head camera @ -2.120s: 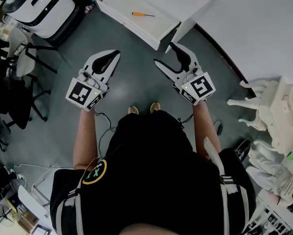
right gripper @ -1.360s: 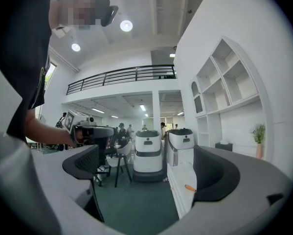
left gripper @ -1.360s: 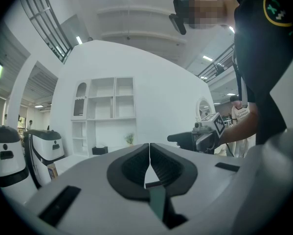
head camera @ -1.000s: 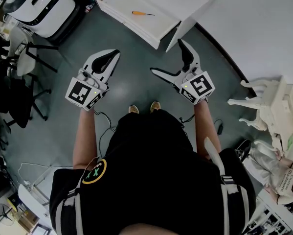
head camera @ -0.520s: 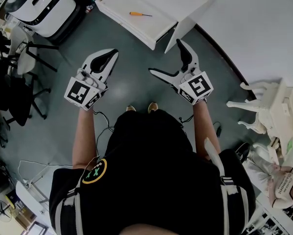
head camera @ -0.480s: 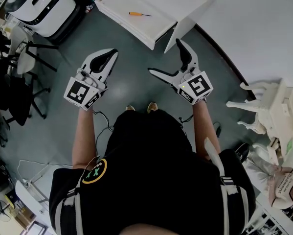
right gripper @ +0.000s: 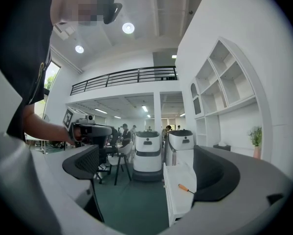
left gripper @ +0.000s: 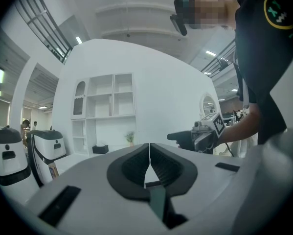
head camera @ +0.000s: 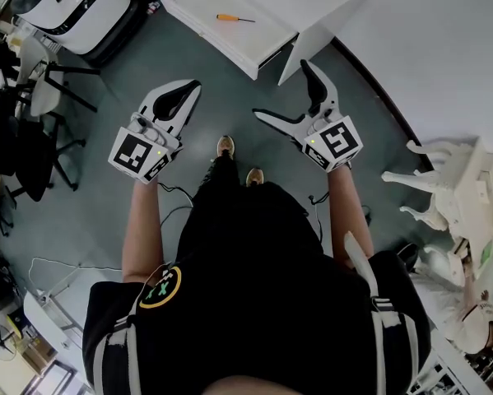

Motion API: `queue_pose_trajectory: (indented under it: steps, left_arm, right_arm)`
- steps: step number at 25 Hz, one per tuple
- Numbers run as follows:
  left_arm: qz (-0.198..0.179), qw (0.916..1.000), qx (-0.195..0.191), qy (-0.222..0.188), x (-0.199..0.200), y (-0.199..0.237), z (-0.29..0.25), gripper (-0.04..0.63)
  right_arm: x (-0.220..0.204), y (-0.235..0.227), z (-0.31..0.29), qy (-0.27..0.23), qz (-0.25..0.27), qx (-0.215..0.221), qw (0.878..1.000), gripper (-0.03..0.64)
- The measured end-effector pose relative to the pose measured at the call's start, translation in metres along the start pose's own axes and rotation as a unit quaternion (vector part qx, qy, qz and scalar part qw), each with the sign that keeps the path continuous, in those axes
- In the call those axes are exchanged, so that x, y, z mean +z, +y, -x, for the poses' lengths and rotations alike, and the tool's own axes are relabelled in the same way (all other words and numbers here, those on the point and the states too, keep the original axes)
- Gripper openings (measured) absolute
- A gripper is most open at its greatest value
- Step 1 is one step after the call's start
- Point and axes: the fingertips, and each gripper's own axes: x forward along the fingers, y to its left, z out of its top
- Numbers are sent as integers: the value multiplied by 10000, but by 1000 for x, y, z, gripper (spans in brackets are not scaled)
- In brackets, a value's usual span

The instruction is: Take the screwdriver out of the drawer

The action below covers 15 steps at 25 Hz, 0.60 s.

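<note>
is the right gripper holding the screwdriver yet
No, the screwdriver lies in the open drawer, and the right gripper stands open and empty.

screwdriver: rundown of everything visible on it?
Small screwdriver: orange handle, thin dark shaft, tip too small to read. It lies flat on the floor of the open white drawer, handle toward the head view's left, shaft toward the right. Only the drawer touches it.

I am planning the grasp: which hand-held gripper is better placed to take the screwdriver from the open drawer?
Probably right. The right hand-held gripper is open, and its own view shows the screwdriver in the drawer ahead between its jaws. The left hand-held gripper is shut.
</note>
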Motion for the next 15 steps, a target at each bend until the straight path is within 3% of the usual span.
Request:
queue_pose_trajectory:
  steps: [15]
  left_arm:
    - [-2,9999,-137,-68,-23,68,-49,21]
  right_arm:
    - [-22,-60,-61,160,32,-78,9998,592]
